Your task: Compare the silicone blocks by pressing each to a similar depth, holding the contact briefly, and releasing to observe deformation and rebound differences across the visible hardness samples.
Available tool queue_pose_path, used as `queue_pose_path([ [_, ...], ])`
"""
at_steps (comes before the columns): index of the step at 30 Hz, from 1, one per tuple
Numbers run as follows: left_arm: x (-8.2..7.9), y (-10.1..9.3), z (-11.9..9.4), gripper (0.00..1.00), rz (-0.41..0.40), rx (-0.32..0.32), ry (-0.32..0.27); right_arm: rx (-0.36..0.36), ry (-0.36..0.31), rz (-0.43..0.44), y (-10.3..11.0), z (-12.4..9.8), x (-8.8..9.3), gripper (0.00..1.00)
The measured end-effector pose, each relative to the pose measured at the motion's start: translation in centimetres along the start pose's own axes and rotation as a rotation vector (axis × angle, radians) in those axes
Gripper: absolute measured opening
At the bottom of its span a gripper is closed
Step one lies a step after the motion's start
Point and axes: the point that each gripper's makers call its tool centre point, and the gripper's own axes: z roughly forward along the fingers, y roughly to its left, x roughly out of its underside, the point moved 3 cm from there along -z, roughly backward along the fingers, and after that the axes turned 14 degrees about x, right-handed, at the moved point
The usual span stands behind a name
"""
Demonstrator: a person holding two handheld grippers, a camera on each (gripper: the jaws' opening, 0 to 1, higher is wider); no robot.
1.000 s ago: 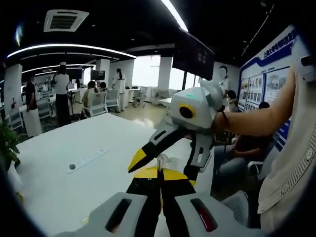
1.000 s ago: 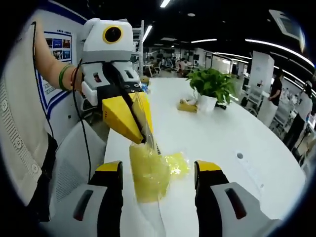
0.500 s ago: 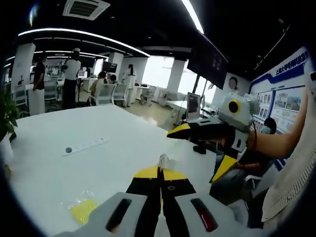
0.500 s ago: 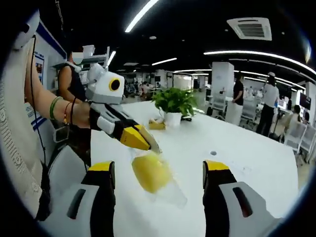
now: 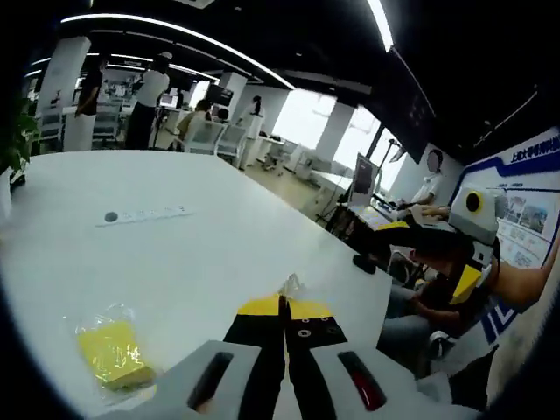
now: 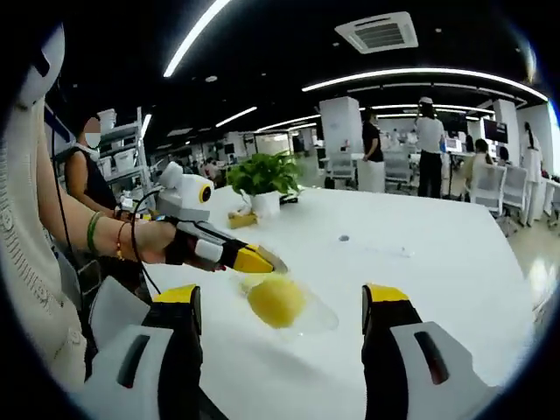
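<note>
A yellow silicone block (image 6: 275,302) in a clear plastic bag lies on the white table (image 6: 437,262), between my right gripper's (image 6: 282,296) open jaws and a little beyond their tips. My left gripper (image 6: 255,260) reaches in from the left just above the block, shut. In the left gripper view, the left gripper (image 5: 282,305) pinches a scrap of clear plastic (image 5: 290,283). I cannot tell if that scrap belongs to the block's bag. There the bagged block (image 5: 108,353) lies low on the left, and the right gripper (image 5: 435,254) hangs open at the right, off the table's edge.
A potted plant (image 6: 262,178) and a small yellow item (image 6: 241,220) stand at the table's far end. A power strip (image 5: 144,213) lies flat on the tabletop. People sit at desks past the table's right edge (image 5: 350,262); others stand in the far background.
The bagged yellow block, earlier hanging from the left gripper's tips, now rests on the table. The right gripper has drawn back, farther from the left one. Both views have swung.
</note>
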Motion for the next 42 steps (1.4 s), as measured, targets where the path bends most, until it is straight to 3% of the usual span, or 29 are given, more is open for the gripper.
queue_pose_path([
  [10,0.9,3.6,3.0,0.00,-0.139,-0.026,-0.037,0.032,0.031,0.052,-1.5,0.2,2.0,0.67],
  [13,1.0,5.5,3.3,0.00,-0.221,-0.054,-0.095,0.033,0.044,0.061,-1.9,0.5,2.5,0.66],
  [15,1.2,6.6,3.4,0.00,-0.229,-0.074,-0.094,0.027,0.055,0.076,-2.1,0.8,2.9,0.66],
  [17,1.6,7.8,3.5,0.00,-0.312,-0.095,-0.130,0.026,0.065,0.098,-2.4,1.2,3.1,0.65],
  [24,3.0,11.2,4.2,0.00,-0.411,-0.155,-0.177,0.000,0.055,0.136,-2.2,2.4,2.9,0.64],
  [30,3.9,12.5,5.3,0.00,-0.556,-0.187,-0.251,-0.022,0.097,0.148,-2.6,3.0,4.0,0.64],
  [36,4.6,13.8,6.3,0.00,-0.575,-0.225,-0.260,-0.024,0.117,0.161,-3.1,3.4,4.7,0.63],
  [40,5.1,14.6,7.0,0.00,-0.591,-0.253,-0.236,-0.031,0.132,0.173,-3.4,3.8,5.5,0.61],
  [42,5.7,15.3,7.0,0.00,-0.583,-0.308,-0.206,-0.031,0.139,0.175,-3.4,4.0,5.7,0.60],
])
